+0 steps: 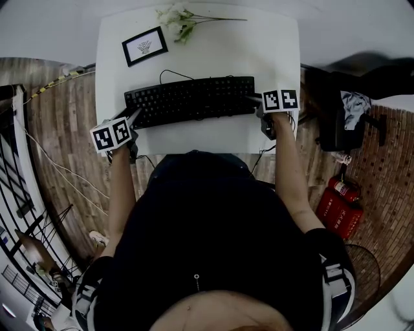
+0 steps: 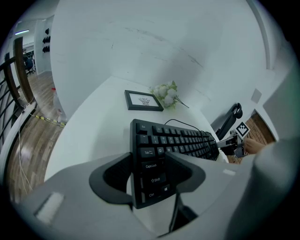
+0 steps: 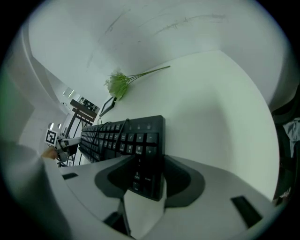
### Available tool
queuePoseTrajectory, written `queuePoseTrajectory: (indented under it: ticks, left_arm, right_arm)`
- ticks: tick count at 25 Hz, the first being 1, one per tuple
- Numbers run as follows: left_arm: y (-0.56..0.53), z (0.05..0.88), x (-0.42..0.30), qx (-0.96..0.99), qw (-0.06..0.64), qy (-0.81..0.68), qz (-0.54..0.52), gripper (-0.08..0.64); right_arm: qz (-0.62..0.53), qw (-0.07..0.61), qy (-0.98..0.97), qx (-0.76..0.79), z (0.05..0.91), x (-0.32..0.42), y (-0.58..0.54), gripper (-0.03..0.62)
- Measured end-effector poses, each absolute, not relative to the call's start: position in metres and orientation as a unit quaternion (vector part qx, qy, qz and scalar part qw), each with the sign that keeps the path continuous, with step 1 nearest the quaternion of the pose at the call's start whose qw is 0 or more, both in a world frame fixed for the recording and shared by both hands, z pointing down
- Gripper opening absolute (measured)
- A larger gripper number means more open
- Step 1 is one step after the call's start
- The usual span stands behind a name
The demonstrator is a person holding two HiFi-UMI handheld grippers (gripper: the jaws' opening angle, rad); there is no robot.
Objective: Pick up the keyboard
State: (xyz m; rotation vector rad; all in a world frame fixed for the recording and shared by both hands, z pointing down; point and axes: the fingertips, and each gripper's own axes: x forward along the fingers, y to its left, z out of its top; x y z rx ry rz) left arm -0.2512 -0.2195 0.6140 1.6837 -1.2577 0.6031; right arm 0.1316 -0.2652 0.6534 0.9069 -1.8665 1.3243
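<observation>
Keyboard (image 1: 194,98), head view: black, full-size, lying lengthwise across the white table (image 1: 213,55), nearer its front edge than its rear.
Head view, grippers: left gripper (image 1: 134,116) at the keyboard's left front corner; right gripper (image 1: 256,101) at its right end; a marker cube sits on each.
Head view, behind the keyboard: thin black cable (image 1: 169,70) looping off the rear edge; picture frame (image 1: 144,46) at rear left; flowers (image 1: 178,18) with long stems along the table's rear edge, just beside the frame.
Head view, surroundings: wooden floor (image 1: 65,136) on both sides of the table; red fire extinguishers (image 1: 339,205) on the floor at right.
Left gripper view, jaws: set wide and pinching the left end of the keyboard (image 2: 178,140). One pad is against the end wall, the other on the keys just past the Caps Lock column.
Left gripper view, beyond: picture frame (image 2: 143,100) and flowers (image 2: 165,93) close together at the far side of the table (image 2: 89,126).
Right gripper view, jaws: set wide and pinching the right end of the keyboard (image 3: 117,133). One pad is against the end wall, the other on the number-pad keys.
Right gripper view, beyond: flowers (image 3: 119,83) past the keyboard's far edge, stems trailing right over the bare table (image 3: 211,108).
</observation>
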Motion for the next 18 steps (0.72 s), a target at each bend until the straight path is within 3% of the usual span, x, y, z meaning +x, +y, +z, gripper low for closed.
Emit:
queuePoseTrajectory:
  ticks: [8,18]
  left_arm:
    - [-0.230,0.596,-0.251,0.698,0.435,-0.519,0.235,0.232]
    - [-0.254,0.523,-0.242,0.737,0.357,-0.545,0.178,0.233]
  right_arm:
    - [0.489,0.321,-0.721,0.370,0.635,0.133,-0.267,0.183]
    - [0.392,0.276,-0.770,0.421,0.545,0.147,-0.296,0.182]
